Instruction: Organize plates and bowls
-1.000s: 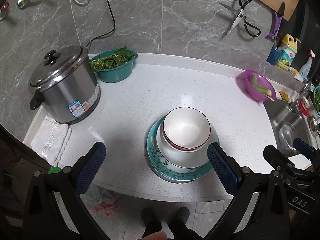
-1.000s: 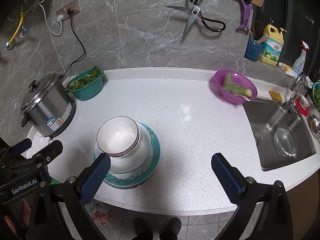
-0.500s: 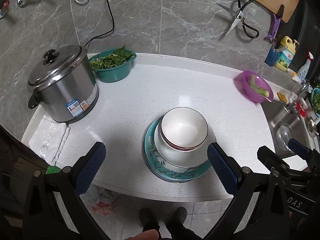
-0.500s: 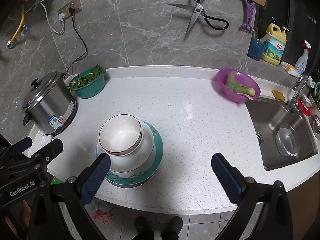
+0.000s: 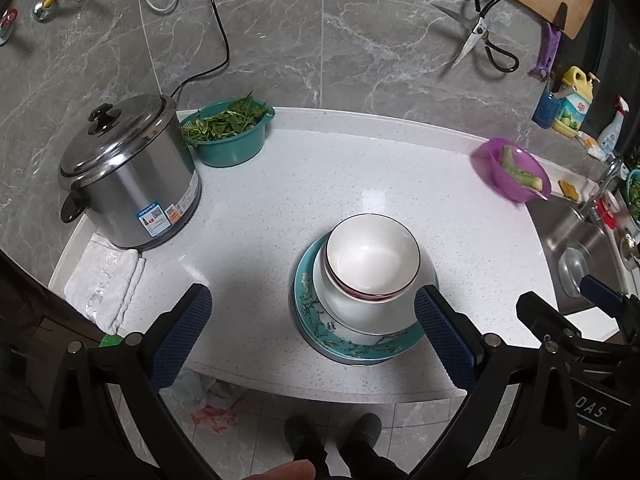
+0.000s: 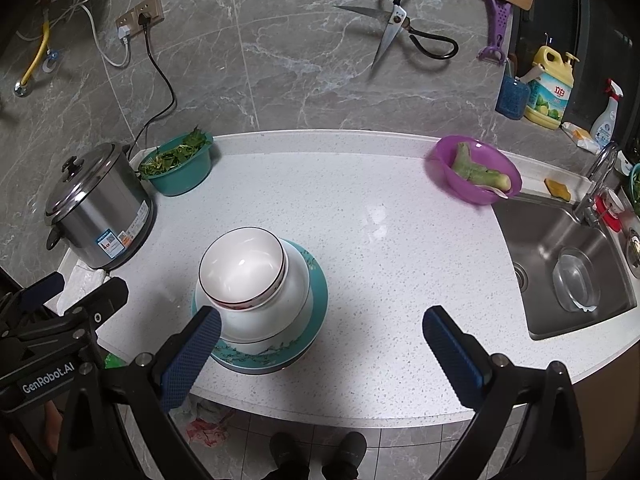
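Since the earlier pictures both cameras have drawn back and up a little, so the desk [image 6: 360, 208] shows more of its near edge and the floor below it; the stack itself has not shifted on the surface.

Largest first: the white speckled desk carries the stack near its front edge, well apart from the steel cooker [image 5: 128, 176] at the far left and the sink [image 6: 560, 264] at the right. The stack's base is a teal flowered plate [image 5: 320, 332]. On it sits a big white bowl [image 6: 280, 304], and nested in that a smaller white bowl with a dark rim [image 5: 372, 256], with a red-edged rim just showing beneath it.

The left hand-held gripper [image 5: 312, 336] hangs with its jaws spread wide and empty, its right pad just beside the stack. The right hand-held gripper [image 6: 320, 348] is likewise spread and holds nothing, its left pad in front of the big bowl's side.

By the look of it the stacking is done, or nearly so, and this is a pause over a finished pile. If the stack must go elsewhere, the next move calls for gripping the plate's rim and lifting level, since the nested bowls could slide.
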Tool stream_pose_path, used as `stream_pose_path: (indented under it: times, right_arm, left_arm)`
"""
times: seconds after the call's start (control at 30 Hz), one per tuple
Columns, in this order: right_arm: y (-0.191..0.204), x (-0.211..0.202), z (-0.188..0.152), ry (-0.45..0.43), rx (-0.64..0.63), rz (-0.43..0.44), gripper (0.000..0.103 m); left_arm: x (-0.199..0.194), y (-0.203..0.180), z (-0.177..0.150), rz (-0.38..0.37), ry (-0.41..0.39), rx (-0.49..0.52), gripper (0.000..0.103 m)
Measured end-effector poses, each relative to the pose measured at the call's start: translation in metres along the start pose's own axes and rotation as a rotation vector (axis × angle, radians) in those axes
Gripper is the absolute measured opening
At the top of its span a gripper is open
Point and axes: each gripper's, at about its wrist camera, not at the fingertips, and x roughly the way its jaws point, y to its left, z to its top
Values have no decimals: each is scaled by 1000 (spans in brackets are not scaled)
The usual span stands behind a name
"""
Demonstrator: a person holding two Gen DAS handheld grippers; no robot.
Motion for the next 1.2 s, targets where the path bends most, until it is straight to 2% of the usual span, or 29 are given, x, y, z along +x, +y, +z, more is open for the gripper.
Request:
stream_pose_path:
  times: [1.2]
  right_arm:
    - [3, 4, 0, 9, -5, 4, 103]
  left_arm:
    - [6, 2, 7, 5, 8, -2, 103]
